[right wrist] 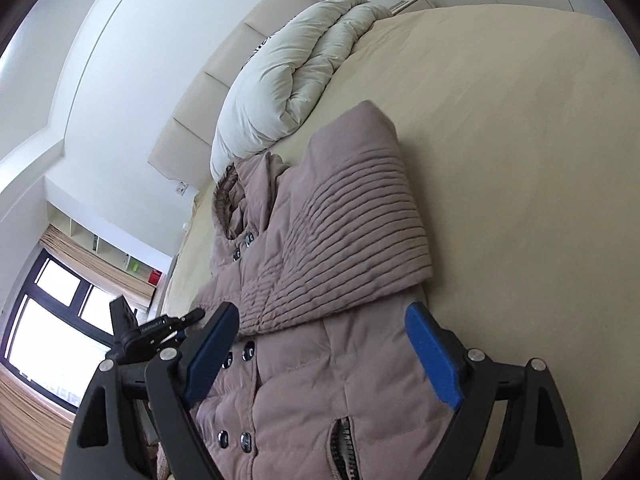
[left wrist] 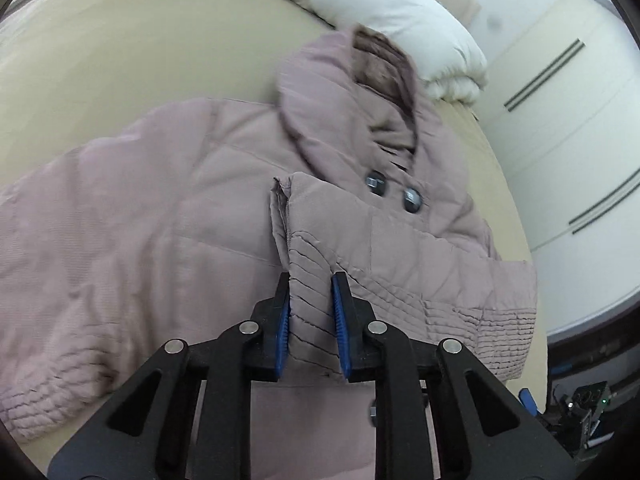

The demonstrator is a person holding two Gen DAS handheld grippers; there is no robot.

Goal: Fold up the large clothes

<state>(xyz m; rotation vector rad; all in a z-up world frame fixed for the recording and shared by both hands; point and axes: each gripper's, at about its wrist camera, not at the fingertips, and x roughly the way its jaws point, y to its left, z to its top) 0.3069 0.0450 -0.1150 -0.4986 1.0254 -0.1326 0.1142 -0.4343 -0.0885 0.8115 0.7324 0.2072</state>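
A mauve puffer jacket (left wrist: 168, 200) lies front up on a beige bed (left wrist: 120, 52), hood toward the pillow end. My left gripper (left wrist: 310, 280) is shut on the ribbed cuff of a sleeve (left wrist: 312, 312) and holds it over the jacket's chest, below two dark buttons (left wrist: 394, 192). In the right wrist view the jacket (right wrist: 320, 380) shows with that ribbed sleeve (right wrist: 344, 220) folded across its front. My right gripper (right wrist: 320, 316) is open and empty, its blue pads (right wrist: 434, 354) spread over the jacket's lower front.
A rolled white duvet (left wrist: 384, 12) lies at the head of the bed, also in the right wrist view (right wrist: 288, 80). White wardrobe doors (left wrist: 560, 120) stand beside the bed. A window (right wrist: 52, 320) and shelves are at the far side.
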